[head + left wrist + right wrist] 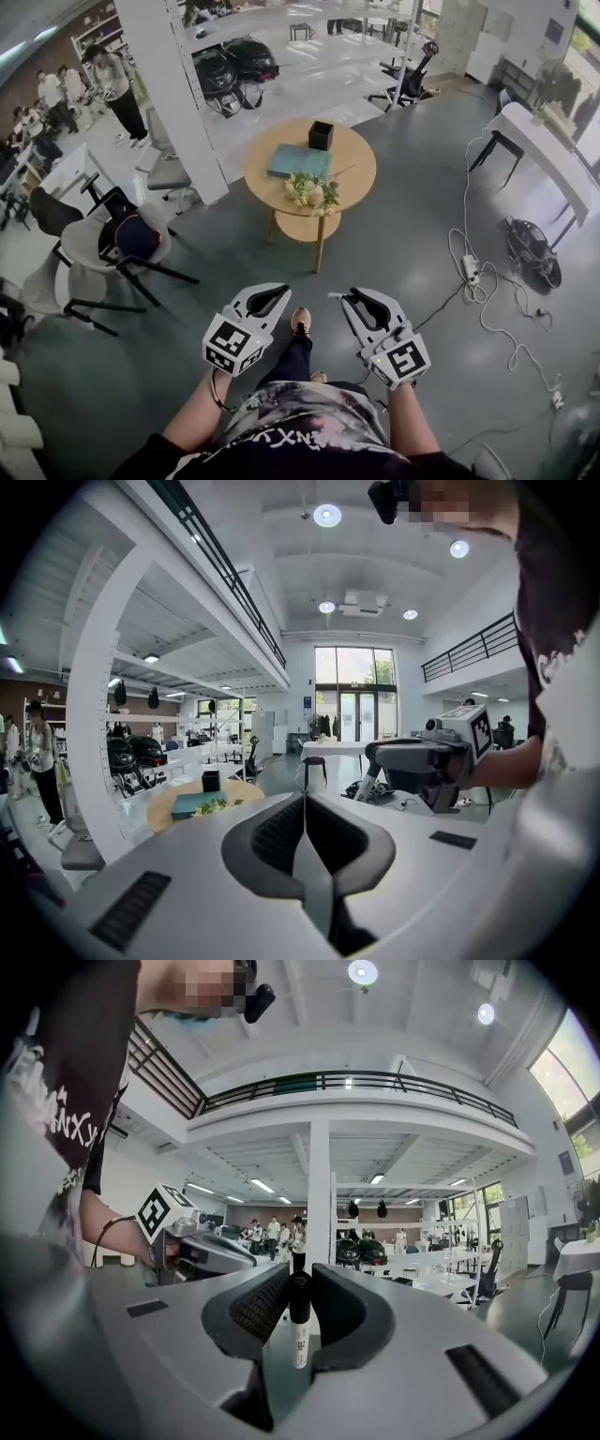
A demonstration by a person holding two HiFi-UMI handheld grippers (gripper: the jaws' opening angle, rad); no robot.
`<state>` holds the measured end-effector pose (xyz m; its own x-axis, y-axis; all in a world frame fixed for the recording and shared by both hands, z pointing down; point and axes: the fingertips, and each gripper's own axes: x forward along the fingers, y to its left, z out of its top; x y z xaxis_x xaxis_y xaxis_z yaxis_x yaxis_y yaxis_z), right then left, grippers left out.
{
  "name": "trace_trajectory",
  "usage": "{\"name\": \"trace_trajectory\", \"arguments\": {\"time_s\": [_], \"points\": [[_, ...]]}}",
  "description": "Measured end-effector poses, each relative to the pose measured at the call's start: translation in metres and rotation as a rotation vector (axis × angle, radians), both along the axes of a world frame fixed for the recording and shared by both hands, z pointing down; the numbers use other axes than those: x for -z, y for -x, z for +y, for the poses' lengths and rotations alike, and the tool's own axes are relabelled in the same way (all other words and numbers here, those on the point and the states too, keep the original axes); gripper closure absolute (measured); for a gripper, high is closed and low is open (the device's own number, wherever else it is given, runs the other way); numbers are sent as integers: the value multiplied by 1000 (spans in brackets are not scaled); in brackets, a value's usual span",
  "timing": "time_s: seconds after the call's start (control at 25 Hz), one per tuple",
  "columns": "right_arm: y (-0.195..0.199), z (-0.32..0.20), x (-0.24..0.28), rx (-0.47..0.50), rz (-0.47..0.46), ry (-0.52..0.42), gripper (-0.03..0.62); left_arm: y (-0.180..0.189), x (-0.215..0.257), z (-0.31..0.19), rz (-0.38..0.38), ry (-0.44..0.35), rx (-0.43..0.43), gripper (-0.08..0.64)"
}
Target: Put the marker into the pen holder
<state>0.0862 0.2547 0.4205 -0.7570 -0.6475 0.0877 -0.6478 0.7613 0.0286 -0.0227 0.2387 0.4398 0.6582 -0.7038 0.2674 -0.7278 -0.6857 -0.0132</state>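
Note:
The black pen holder (321, 135) stands at the far side of a round wooden table (352, 164) ahead of me, several steps away. It also shows small in the left gripper view as the pen holder (211, 781). My right gripper (349, 298) is shut on a marker (299, 1327) with a white body and black cap, standing upright between the pads. From the left gripper view the marker (368, 782) pokes down out of the right gripper (377, 757). My left gripper (277, 292) is held beside it at waist height, its jaws shut with nothing between them.
On the table lie a teal book (298, 161) and a bunch of flowers (312, 192). A white pillar (173, 94) and black chairs (112, 244) stand at the left. Cables and a power strip (471, 269) lie on the grey floor at the right. People stand far left.

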Motion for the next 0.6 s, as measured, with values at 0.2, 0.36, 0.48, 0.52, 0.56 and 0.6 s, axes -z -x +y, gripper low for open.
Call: {"name": "trace_trajectory", "arguments": {"time_s": [0.2,0.36,0.48,0.52,0.56,0.6], "points": [[-2,-19,-3,0,3,4,514,-1,-3,-19,3,2,4,534],[-2,-39,-5,-3,5,4,514,-1,-6,-40,7,5,4,534],[-3,-59,-8,-7,10,10,514,-3,-9,-59,13,10,1,534],[-4,-66,-8,-9,12,12,514,-3,-10,-66,15,12,0,534],[-4,-72,-8,-11,14,13,514,-3,-10,-73,16,14,-1,534],[-4,-79,-7,-12,16,13,514,-3,-11,-79,17,16,-2,534]]}}
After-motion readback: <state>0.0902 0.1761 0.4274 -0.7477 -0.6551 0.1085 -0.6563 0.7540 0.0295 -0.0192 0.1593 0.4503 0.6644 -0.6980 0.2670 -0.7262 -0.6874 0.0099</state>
